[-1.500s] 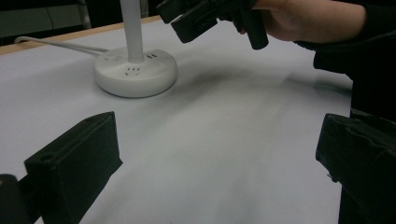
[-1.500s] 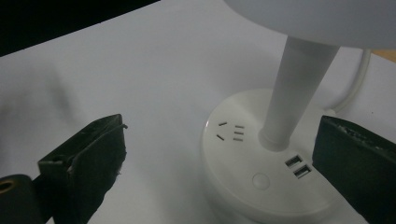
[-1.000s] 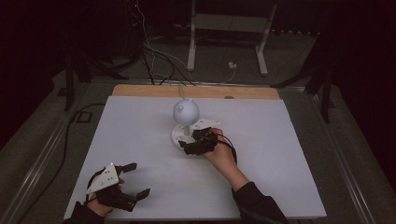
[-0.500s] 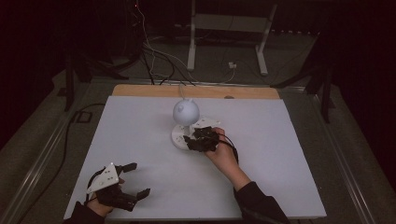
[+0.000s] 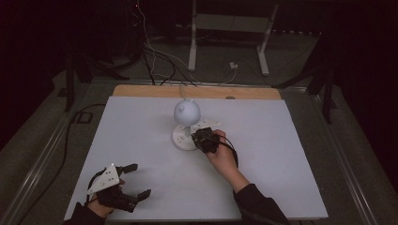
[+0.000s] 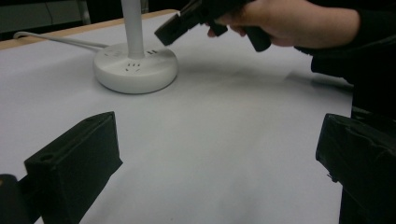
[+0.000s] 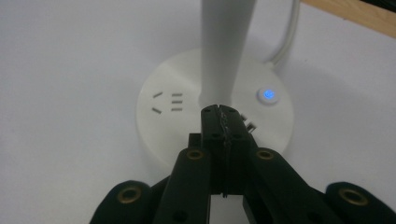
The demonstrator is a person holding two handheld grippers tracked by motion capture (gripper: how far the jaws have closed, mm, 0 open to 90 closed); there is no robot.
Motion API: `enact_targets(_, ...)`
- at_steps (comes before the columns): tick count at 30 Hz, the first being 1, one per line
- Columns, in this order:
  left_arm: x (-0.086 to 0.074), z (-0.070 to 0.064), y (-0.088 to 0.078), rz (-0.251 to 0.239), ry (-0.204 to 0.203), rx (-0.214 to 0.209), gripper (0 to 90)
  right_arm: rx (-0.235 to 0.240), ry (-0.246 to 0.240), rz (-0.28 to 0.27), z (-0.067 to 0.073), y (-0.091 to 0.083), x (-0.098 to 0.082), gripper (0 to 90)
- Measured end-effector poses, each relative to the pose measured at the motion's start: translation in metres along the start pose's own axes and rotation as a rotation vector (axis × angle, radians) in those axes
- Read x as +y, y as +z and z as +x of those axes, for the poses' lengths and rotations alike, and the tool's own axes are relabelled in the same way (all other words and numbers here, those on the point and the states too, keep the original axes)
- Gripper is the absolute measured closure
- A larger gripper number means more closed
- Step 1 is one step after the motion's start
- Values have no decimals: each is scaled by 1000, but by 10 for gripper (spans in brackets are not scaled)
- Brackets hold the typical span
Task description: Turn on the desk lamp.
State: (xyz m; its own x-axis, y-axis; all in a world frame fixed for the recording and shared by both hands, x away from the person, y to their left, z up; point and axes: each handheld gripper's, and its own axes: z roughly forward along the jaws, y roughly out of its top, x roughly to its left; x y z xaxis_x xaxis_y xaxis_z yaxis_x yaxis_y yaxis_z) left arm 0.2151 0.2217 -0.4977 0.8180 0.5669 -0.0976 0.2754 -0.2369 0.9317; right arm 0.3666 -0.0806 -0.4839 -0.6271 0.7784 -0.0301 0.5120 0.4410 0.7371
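Two black claws: right claw [image 7: 219,112] pressed together over round white lamp base [image 7: 159,126]; left claw [image 5: 133,180] spread

White table [image 5: 291,164] — lamp base [image 5: 182,139] mid-top, cord [image 6: 51,40] trailing back.

Dim room, dark walls. Grey floor [image 5: 42,140] around a white table [image 5: 141,140] with a wooden far edge [image 5: 141,90]. Beyond, a white metal stand [image 5: 225,28] and loose cables [image 5: 155,56].
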Motion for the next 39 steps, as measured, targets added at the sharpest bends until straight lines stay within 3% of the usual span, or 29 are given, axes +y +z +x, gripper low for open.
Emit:
enact_targets(10,0,0,0,1,2,-1,3,-20,-24,12,8,9,-3,900)
enact_targets(39,0,0,0,1,0,-1,3,-32,-28,20,6,14,-5,900)
